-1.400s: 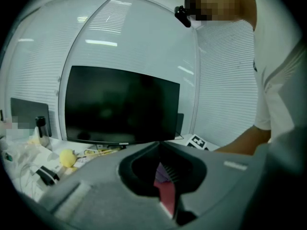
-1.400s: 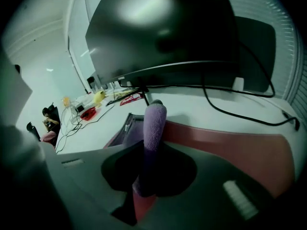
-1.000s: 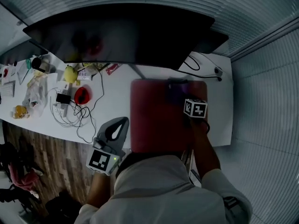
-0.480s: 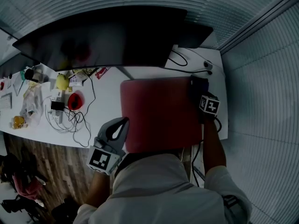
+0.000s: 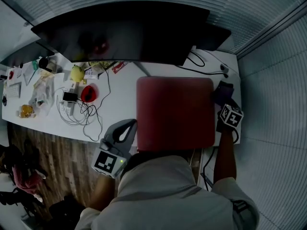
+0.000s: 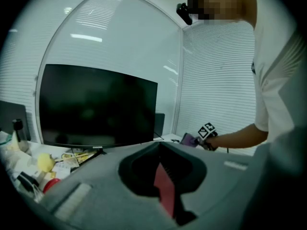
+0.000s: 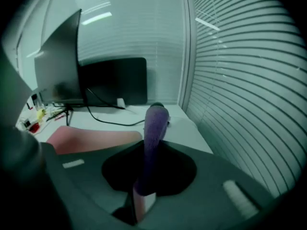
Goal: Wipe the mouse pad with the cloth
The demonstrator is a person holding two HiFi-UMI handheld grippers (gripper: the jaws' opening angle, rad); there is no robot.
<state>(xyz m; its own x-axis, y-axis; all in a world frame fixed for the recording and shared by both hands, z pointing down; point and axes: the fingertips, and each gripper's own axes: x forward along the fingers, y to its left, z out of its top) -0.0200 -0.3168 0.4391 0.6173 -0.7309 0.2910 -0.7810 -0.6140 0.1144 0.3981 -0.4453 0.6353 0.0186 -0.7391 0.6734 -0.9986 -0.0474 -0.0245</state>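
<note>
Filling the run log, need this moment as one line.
right claw: shut on purple cloth, past mouse pad right edge | left claw: shut, by pad's near-left corner

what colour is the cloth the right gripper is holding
The cloth is purple, clearest in the right gripper view.

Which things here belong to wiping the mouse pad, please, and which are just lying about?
For the job: red mouse pad; purple cloth; right gripper, clamped on the cloth.

Lying about: monitor; tangled cables; red object; yellow object.
</note>
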